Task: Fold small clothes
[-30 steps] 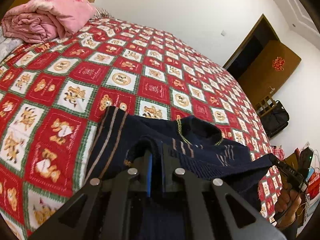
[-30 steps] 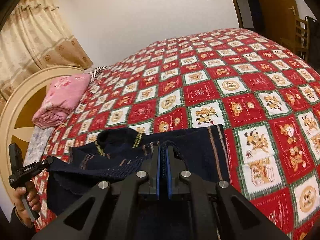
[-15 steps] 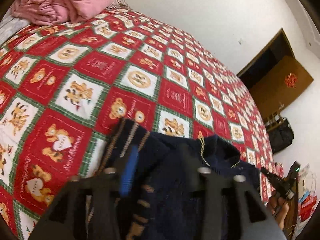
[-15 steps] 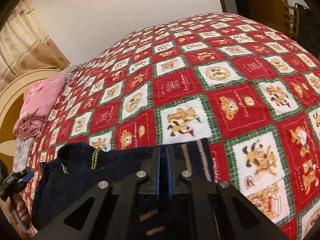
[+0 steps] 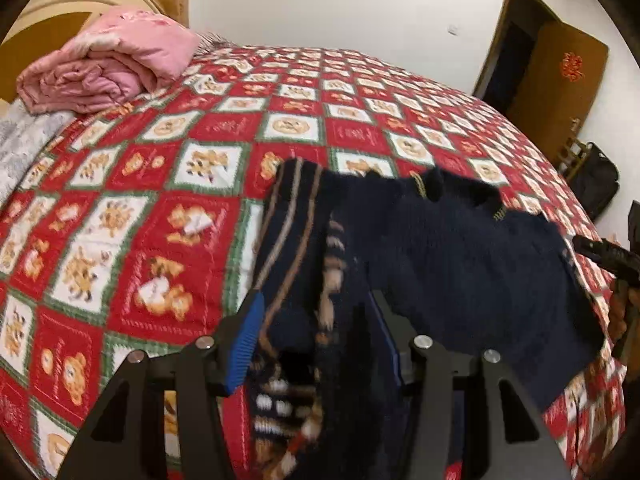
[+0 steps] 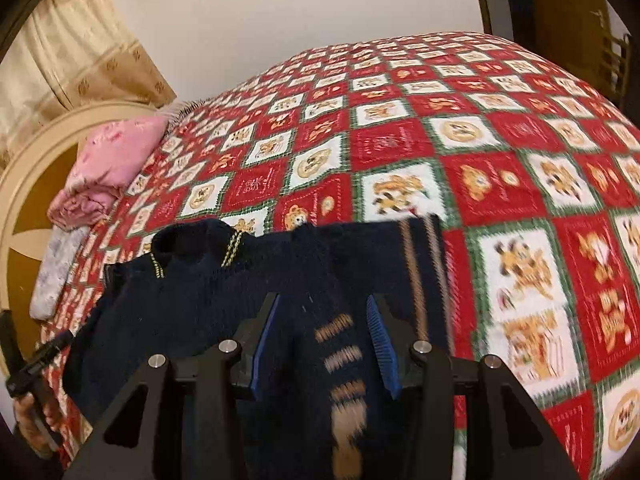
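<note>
We're at the release step of a fold. The navy sweater (image 6: 256, 292) lies on the bed's quilt (image 6: 520, 184) near its close edge, collar toward the far side, and striped hems are doubled over on both flanks.

Left gripper (image 5: 316, 340): jaws apart, the patterned knit sits loose between them and the pads aren't pressing on it. Right gripper (image 6: 324, 344): jaws opening, the striped fold lies between the blue pads (image 6: 382, 344) but they're clear of it. So neither tool holds anything now.

Our read is that both side folds have just been laid down and the sweater is part folded, not finished. The body looks wide and the collar end is exposed.

For the next move we need to back both grippers straight out without snagging the knit, since loose yarn catches on ribbed pads. Then we re-grip the near hem at both corners and carry it toward the collar. We should keep the pull even, or the laid folds will slide on the quilt.

The pink bedding (image 5: 108, 68) at the far corner is well clear.
</note>
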